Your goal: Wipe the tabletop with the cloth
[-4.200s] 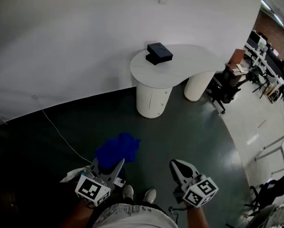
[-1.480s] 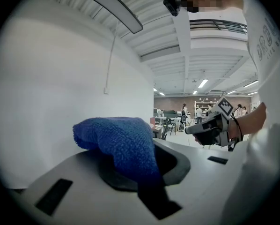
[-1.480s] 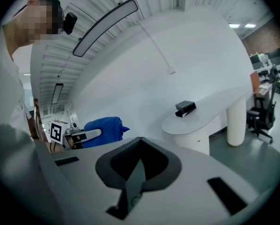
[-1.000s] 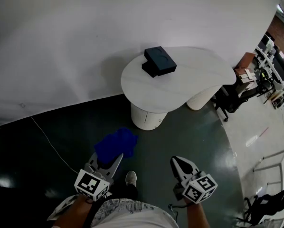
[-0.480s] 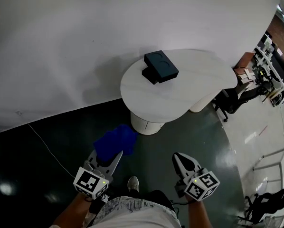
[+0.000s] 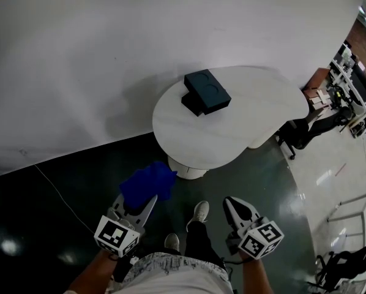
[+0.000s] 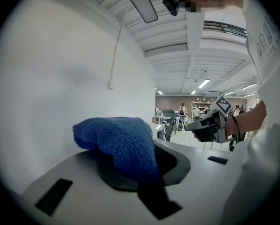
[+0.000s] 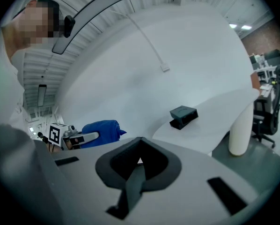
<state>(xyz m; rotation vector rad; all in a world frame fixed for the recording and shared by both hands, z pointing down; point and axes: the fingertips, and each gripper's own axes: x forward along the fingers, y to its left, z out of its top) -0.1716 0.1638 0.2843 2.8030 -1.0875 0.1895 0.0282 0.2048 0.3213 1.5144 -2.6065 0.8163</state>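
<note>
A blue cloth is clamped between the jaws of the left tool, bunched up and spilling past the tips; in the left gripper view the cloth is seen draped over the closed-down jaws. The cloth is held in the air above the dark floor, just short of the near edge of the white, rounded worktop, and is not touching it. The right tool is held level beside the left one, well apart from it, with its jaws brought together on nothing. A dark box is seen resting on the far left part of the worktop, near the white wall. One shoe is placed forward between the two tools.
</note>
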